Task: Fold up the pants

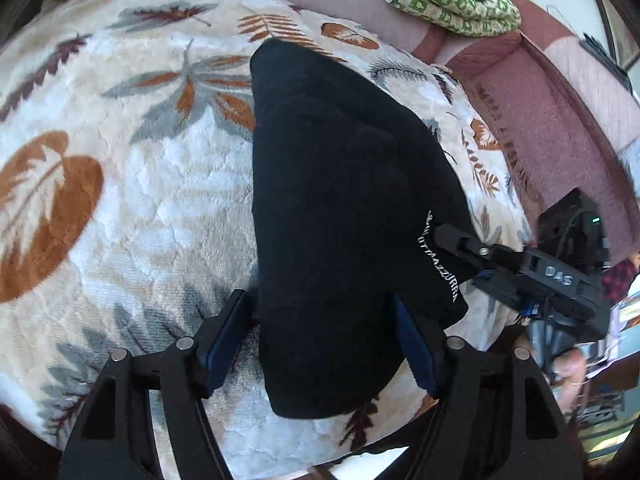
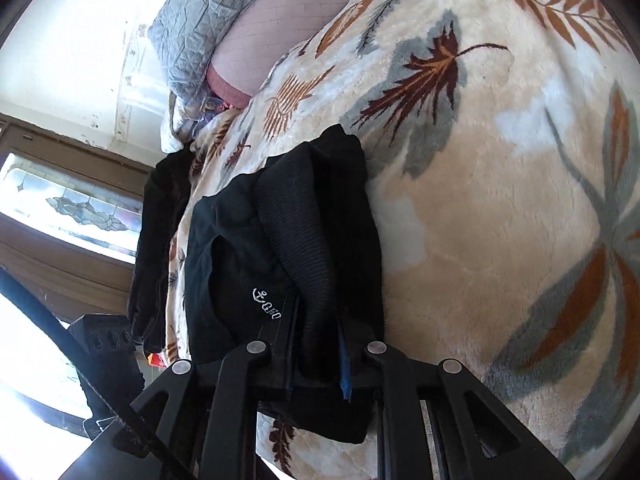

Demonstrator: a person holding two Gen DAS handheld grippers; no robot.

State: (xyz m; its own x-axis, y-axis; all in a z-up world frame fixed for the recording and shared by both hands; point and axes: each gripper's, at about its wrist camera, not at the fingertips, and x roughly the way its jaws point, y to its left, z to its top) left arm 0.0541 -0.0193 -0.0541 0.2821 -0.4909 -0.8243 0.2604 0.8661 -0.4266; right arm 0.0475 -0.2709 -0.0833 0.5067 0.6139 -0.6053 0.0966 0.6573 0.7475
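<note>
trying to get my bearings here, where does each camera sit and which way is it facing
Left wrist: on the left gripper, looking down its open jaws at the black pants on the leaf blanket; the right gripper enters from the right.
Right wrist: on the right gripper, jaws shut on the pants, window behind.
Shared: pants, blanket.

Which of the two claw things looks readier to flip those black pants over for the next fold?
Probably the right gripper: its jaws are shut on the black pants. The left gripper jaws stand open around them.
</note>
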